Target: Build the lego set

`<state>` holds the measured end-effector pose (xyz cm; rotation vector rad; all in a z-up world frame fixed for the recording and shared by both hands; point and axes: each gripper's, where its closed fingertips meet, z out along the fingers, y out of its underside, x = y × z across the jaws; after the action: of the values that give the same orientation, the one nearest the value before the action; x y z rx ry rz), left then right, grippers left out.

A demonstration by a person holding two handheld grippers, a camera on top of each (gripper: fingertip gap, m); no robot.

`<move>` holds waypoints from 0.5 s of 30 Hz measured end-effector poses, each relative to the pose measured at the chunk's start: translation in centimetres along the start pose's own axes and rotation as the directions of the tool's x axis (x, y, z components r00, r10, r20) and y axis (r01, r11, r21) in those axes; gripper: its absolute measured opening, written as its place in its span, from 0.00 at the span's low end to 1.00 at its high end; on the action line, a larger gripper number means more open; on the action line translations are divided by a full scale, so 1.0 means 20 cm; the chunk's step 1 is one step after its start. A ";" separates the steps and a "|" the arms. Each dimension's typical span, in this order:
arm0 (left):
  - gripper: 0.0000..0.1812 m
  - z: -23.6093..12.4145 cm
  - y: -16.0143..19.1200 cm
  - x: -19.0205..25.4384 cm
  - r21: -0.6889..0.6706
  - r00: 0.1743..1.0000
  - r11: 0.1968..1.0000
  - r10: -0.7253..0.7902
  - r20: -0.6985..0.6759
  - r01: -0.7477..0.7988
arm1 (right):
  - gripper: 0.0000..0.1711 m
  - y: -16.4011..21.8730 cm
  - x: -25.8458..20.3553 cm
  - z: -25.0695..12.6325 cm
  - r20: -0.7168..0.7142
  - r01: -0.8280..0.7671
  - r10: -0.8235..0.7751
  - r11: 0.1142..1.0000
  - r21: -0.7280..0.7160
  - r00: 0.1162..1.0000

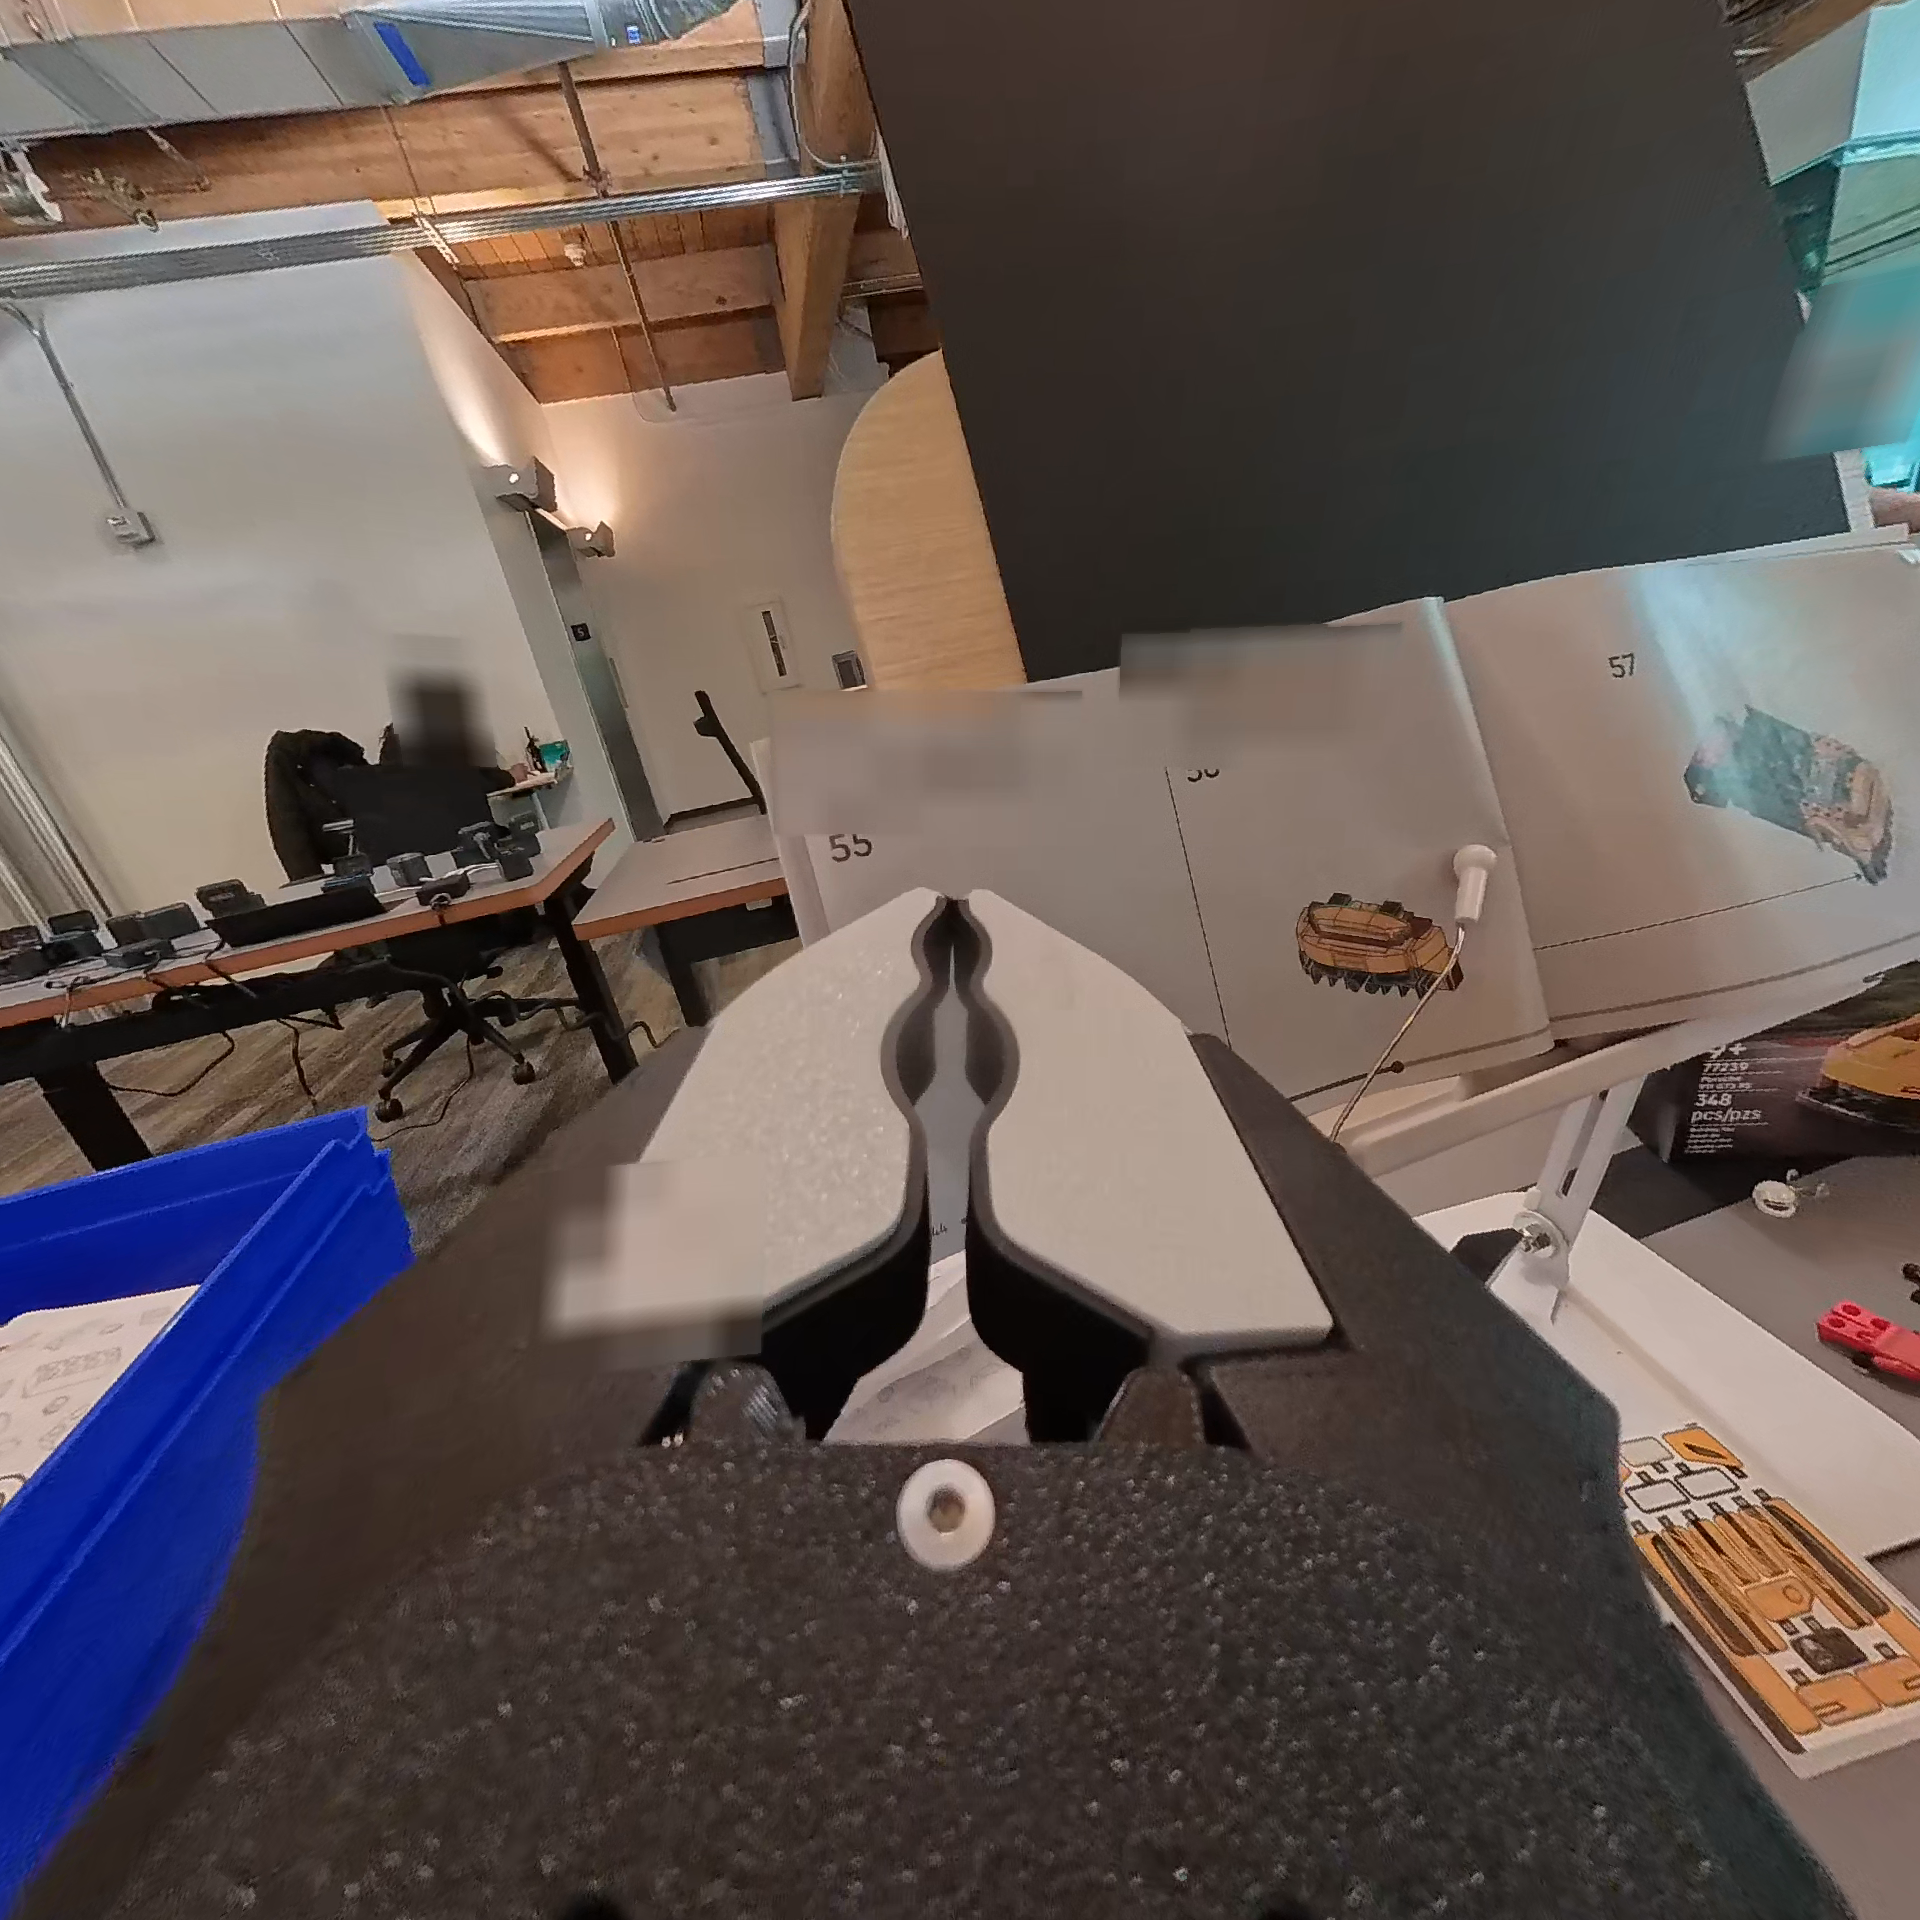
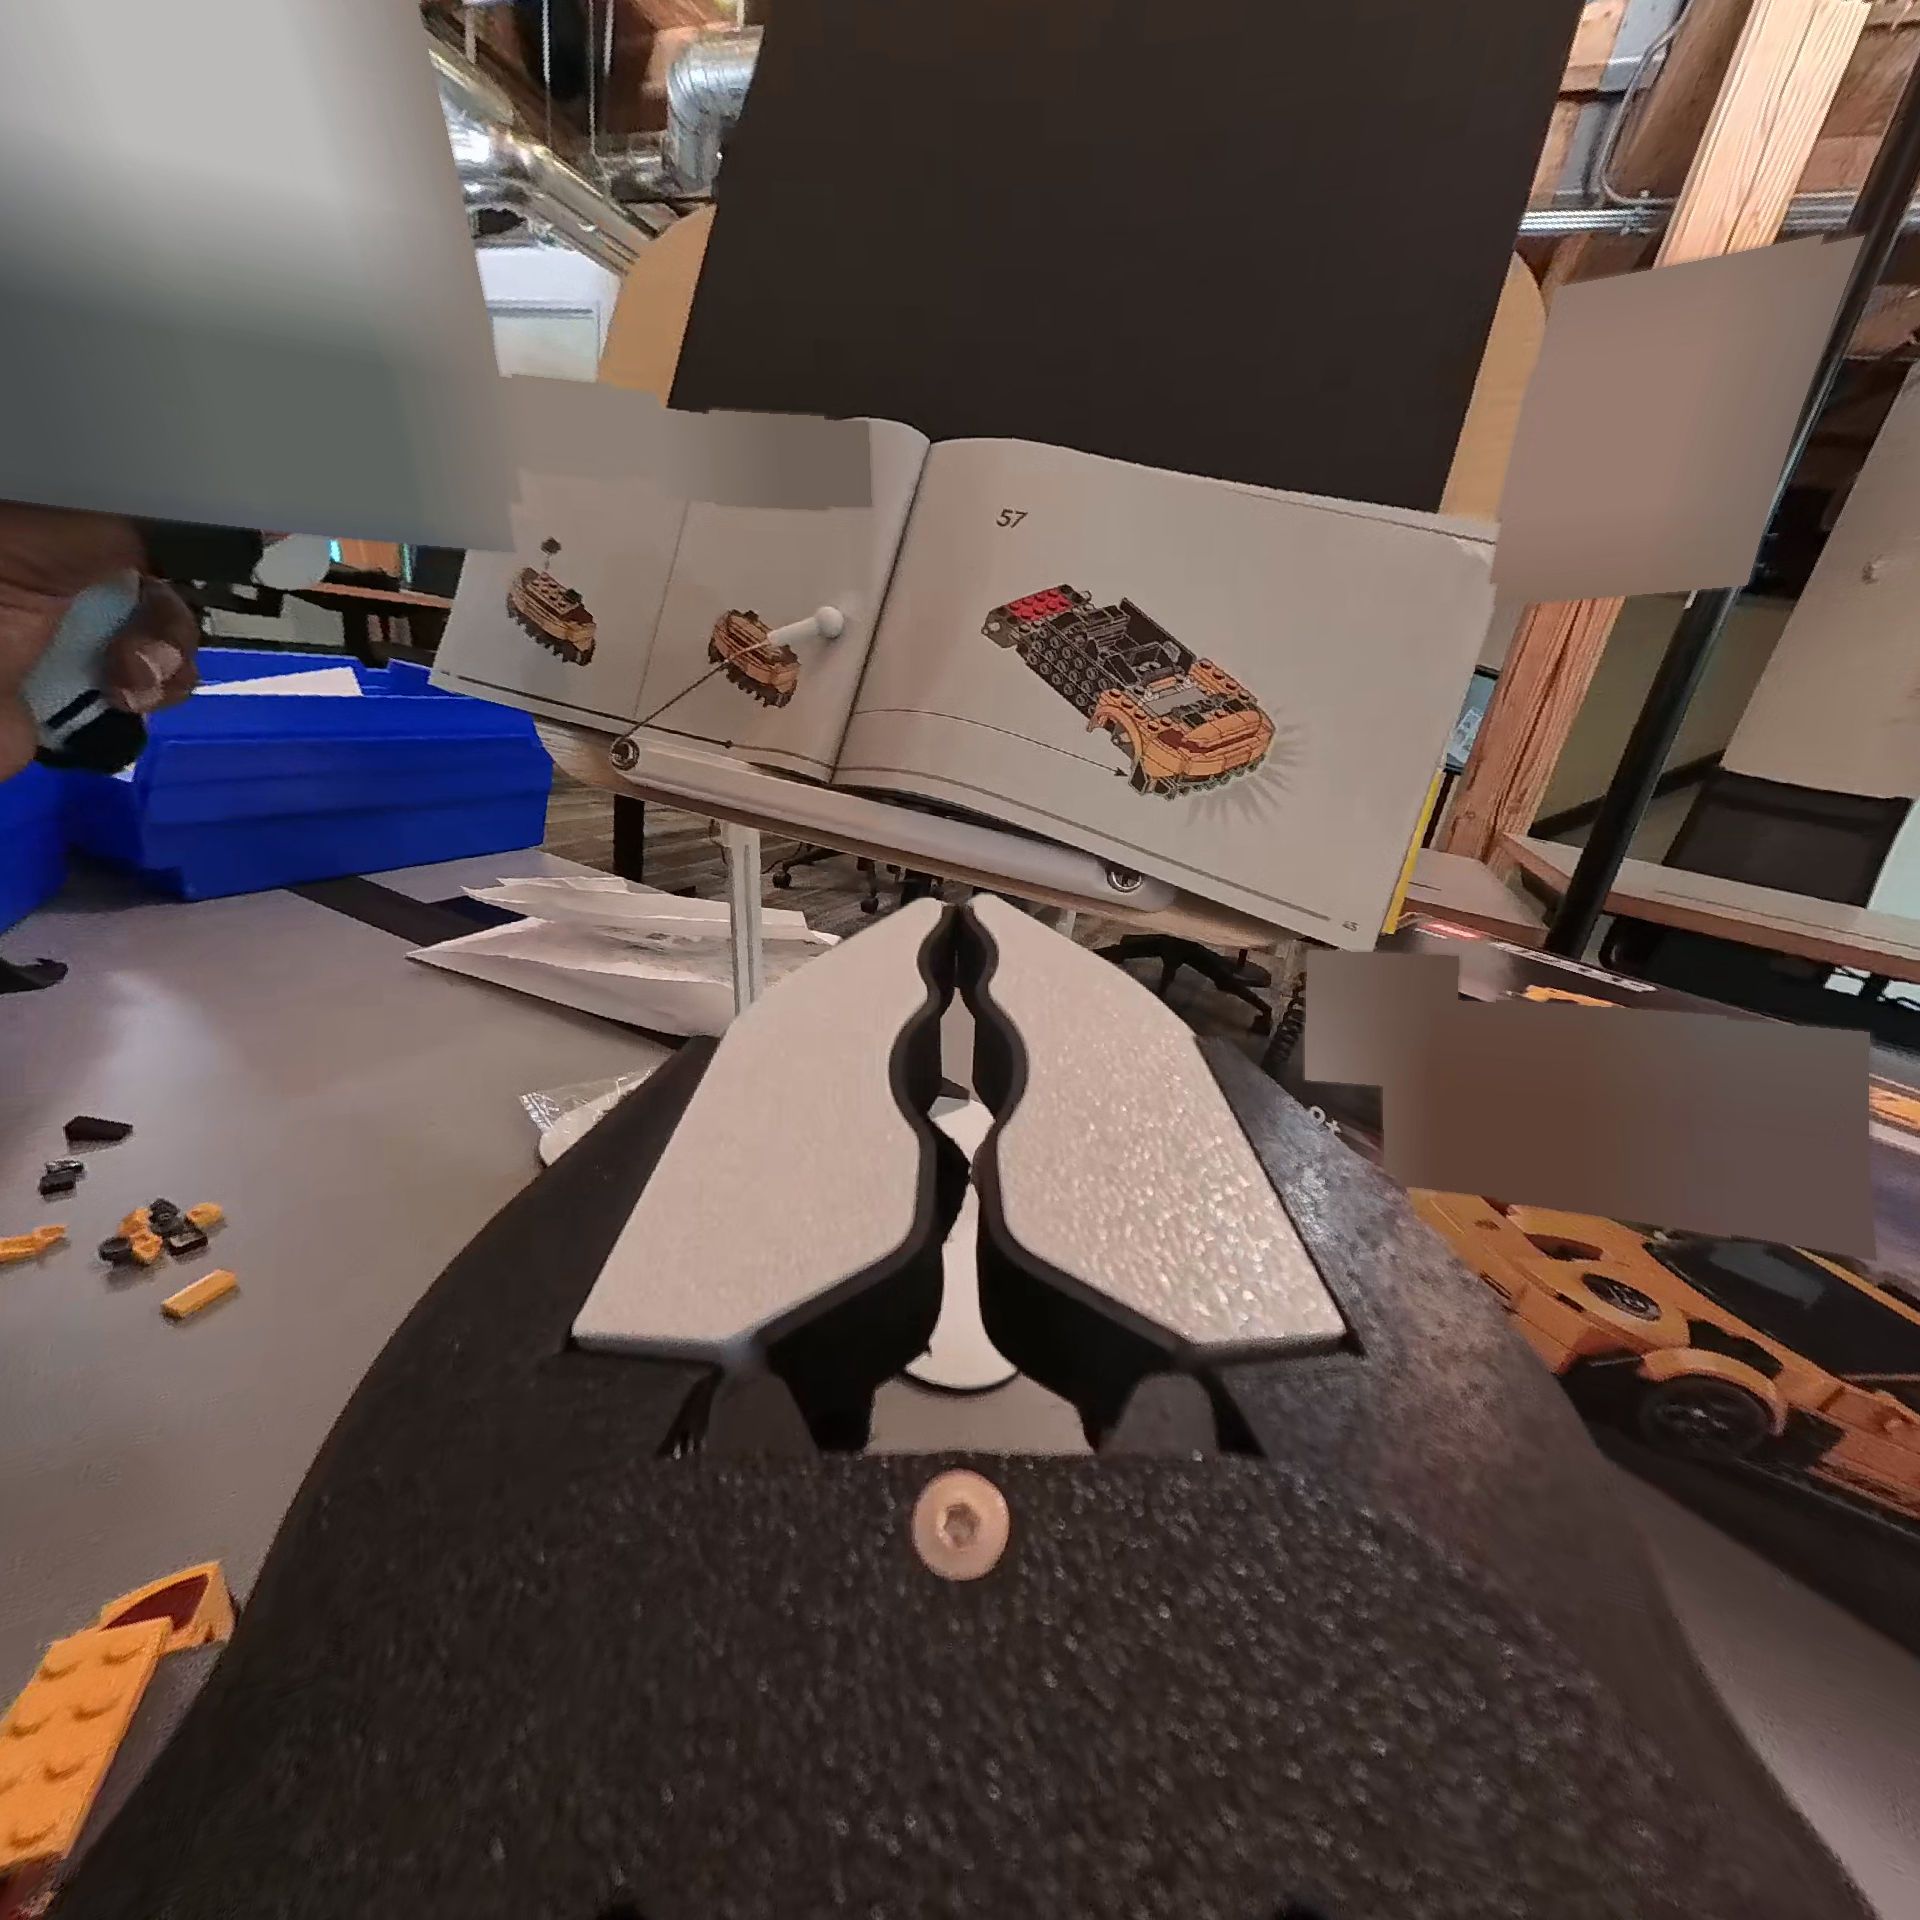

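My left gripper (image 1: 958, 902) is shut and empty, raised above the table and pointing at the open instruction booklet (image 1: 1351, 883) on its white stand. My right gripper (image 2: 961, 909) is also shut and empty, pointing at the same booklet (image 2: 1143, 675). Loose orange and black lego pieces (image 2: 156, 1242) lie on the grey table at the left of the right wrist view. A larger orange plate assembly (image 2: 73, 1725) lies at the bottom left. A red lego piece (image 1: 1870, 1351) and an orange sticker sheet (image 1: 1766, 1621) lie at the right of the left wrist view.
Blue plastic bins (image 1: 156, 1351) stand on the table's left side, also in the right wrist view (image 2: 332, 769). The lego box (image 2: 1662, 1330) lies at the right. A paper bag (image 2: 623, 935) lies under the booklet stand. A person's hand (image 2: 94, 644) shows at far left. A black board stands behind the booklet. One gripper's finger ends stand about 30 centimetres off the other's. It is some 20 centimetres from my right tips to the larger orange plate assembly (image 2: 73, 1725). My left tips are about 40 centimetres from the red lego piece (image 1: 1870, 1351), my right tips only 20 centimetres.
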<state>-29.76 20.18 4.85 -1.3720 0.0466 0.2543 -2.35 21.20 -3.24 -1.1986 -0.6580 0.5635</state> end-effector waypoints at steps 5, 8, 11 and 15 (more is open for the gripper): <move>0.00 -0.02 -0.03 0.01 -0.040 0.999 0.998 0.039 -0.034 -0.041 | 0.00 -0.02 -0.03 0.00 0.015 0.014 -0.014 1.000 0.008 1.000; 0.00 -0.08 0.07 0.06 -0.248 0.972 0.950 0.143 -0.189 -0.188 | 0.00 -0.01 -0.04 0.00 0.025 0.042 -0.042 0.999 0.006 0.999; 0.00 -0.25 0.19 0.07 -0.395 0.934 0.871 0.170 -0.313 -0.291 | 0.00 -0.02 -0.04 -0.01 0.031 0.048 -0.048 0.999 0.009 0.998; 0.05 -0.59 0.49 0.10 -0.624 0.898 0.704 0.045 -0.438 -0.340 | 0.00 0.00 -0.09 -0.06 0.099 -0.037 0.038 0.999 -0.013 0.994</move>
<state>-28.43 10.80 -7.30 -2.1693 0.4872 0.1724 -2.67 19.07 -3.79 -1.2014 -0.7245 0.6552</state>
